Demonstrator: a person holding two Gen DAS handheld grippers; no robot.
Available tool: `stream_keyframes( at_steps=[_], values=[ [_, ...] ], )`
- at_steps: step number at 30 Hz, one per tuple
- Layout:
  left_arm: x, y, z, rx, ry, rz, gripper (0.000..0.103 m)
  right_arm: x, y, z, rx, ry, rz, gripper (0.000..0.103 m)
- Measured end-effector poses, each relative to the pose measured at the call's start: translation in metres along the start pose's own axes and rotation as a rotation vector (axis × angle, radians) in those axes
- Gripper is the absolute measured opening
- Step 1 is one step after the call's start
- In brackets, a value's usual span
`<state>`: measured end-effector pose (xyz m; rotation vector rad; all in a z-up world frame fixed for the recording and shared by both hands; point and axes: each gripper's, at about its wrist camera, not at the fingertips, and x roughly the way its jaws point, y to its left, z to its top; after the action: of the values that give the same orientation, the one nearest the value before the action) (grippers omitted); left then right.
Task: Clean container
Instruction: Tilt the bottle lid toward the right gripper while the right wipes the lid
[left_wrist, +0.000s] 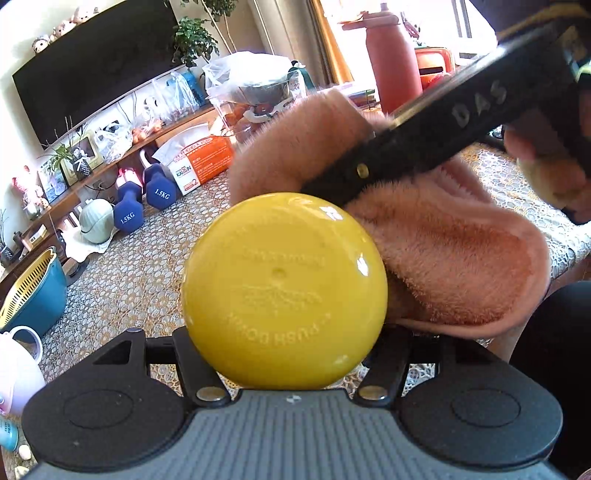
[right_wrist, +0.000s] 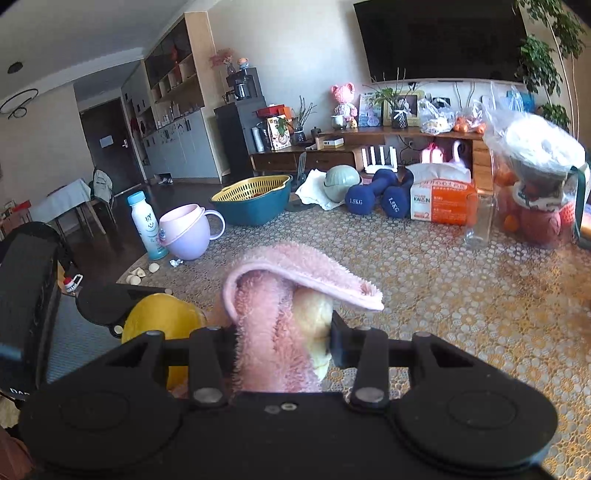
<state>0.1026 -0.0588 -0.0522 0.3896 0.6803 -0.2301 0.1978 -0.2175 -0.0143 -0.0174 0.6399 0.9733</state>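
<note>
A round yellow container (left_wrist: 284, 291) with a glossy "PUSH DOWN" lid fills the centre of the left wrist view. My left gripper (left_wrist: 286, 354) is shut on it, one finger against each side. A fluffy pink cloth (left_wrist: 443, 251) presses against the container's right side. My right gripper (left_wrist: 332, 188) reaches in from the upper right, buried in that cloth. In the right wrist view my right gripper (right_wrist: 280, 332) is shut on the folded pink cloth (right_wrist: 295, 266). The yellow container (right_wrist: 159, 325) sits just left of it, partly hidden by the left gripper's body.
A lace-patterned tablecloth (right_wrist: 443, 295) covers the table. Toward the back stand a blue basin with a yellow strainer (right_wrist: 251, 206), a purple cup (right_wrist: 188, 232), a milk bottle (right_wrist: 146, 225), blue dumbbells (right_wrist: 369, 199), an orange box (right_wrist: 443, 203), a clear glass (right_wrist: 480, 221) and bagged bowls (right_wrist: 539, 177).
</note>
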Motion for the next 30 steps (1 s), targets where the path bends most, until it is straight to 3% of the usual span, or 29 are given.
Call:
stream_keyframes(
  at_steps=[4,9,13,16,19,22,27,30],
  values=[
    [-0.002,-0.001,0.004,-0.002,-0.008,-0.017,0.063,0.008,-0.015,-0.014,0.019,0.061,-0.005,0.041],
    [0.003,-0.004,0.006,0.03,0.02,-0.012,0.063,0.006,-0.012,-0.032,-0.084,0.124,-0.107,0.041],
    [0.015,-0.007,0.006,0.072,0.063,0.001,0.063,-0.03,-0.007,-0.02,-0.072,0.009,-0.115,0.041],
    [0.025,-0.007,0.008,0.083,0.094,0.008,0.063,-0.065,0.008,0.001,-0.09,-0.118,-0.07,0.041],
    [0.029,-0.009,0.012,0.109,0.101,0.009,0.063,-0.08,0.024,0.017,-0.139,-0.178,-0.042,0.041],
    [0.031,-0.013,0.014,0.132,0.105,-0.003,0.063,-0.075,0.037,0.026,-0.181,-0.18,-0.002,0.041],
    [0.037,-0.02,0.012,0.183,0.141,0.0,0.063,-0.046,0.04,0.017,-0.232,-0.095,-0.001,0.042],
    [0.038,-0.018,0.012,0.182,0.142,-0.003,0.063,-0.04,0.042,0.011,-0.274,-0.068,-0.053,0.041]
  ],
)
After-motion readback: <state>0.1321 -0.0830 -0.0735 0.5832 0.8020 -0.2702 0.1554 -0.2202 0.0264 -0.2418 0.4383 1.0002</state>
